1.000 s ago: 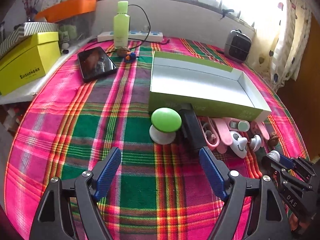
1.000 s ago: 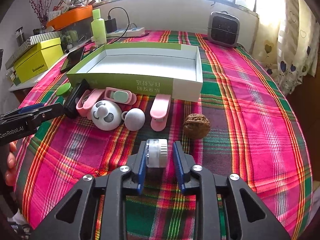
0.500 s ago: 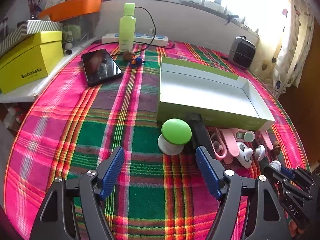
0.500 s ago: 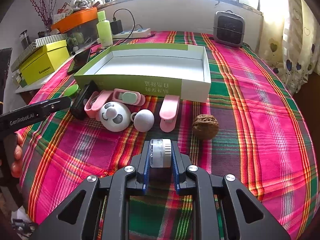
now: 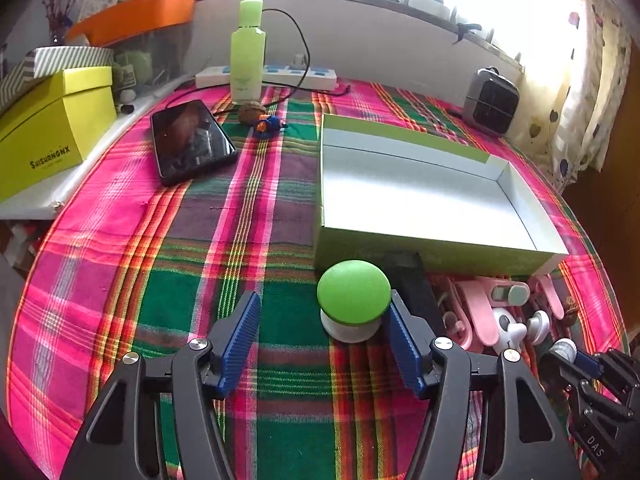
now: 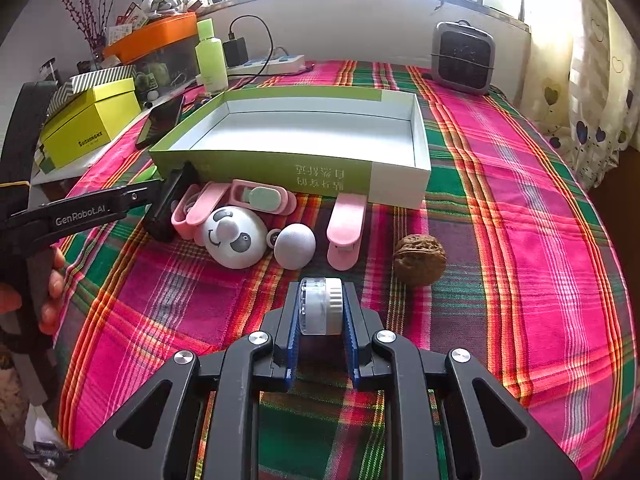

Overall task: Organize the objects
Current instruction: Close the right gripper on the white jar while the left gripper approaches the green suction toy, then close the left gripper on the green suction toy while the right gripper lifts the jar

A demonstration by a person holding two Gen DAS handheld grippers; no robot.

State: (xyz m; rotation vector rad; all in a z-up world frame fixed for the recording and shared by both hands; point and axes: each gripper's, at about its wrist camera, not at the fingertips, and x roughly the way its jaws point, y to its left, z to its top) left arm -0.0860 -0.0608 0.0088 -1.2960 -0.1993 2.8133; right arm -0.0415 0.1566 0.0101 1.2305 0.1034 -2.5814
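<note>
Right wrist view: right gripper (image 6: 320, 312) has now clamped the small jar (image 6: 320, 306); the left gripper (image 5: 322, 336), spread wide, has advanced toward the green mushroom (image 5: 353, 298) at 1 o'clock, likely next for the box (image 6: 260, 168).

On the table (image 6: 540, 240) the open box (image 6: 280, 168) sits toward the far middle. Along its near wall runs a row — from my left, the mushroom-shaped knob (image 5: 354, 300), the dark flat block (image 6: 170, 208) leaning against the box corner, the clips (image 6: 240, 200), the panda-faced ball (image 6: 234, 236), the small round ball (image 6: 295, 246), another clip (image 6: 346, 228), and the walnut (image 6: 419, 260) furthest right. My right tongs (image 6: 321, 314) are nearest me, before that row, clamped around the small jar (image 6: 321, 306). My left tongs (image 5: 324, 336) stand spread — the knob just inside the right-hand finger. Behind the box, to the left, lie the phone (image 5: 190, 140) and the bottle (image 5: 247, 54); the heater (image 6: 464, 56) stands behind it to the right.
</note>
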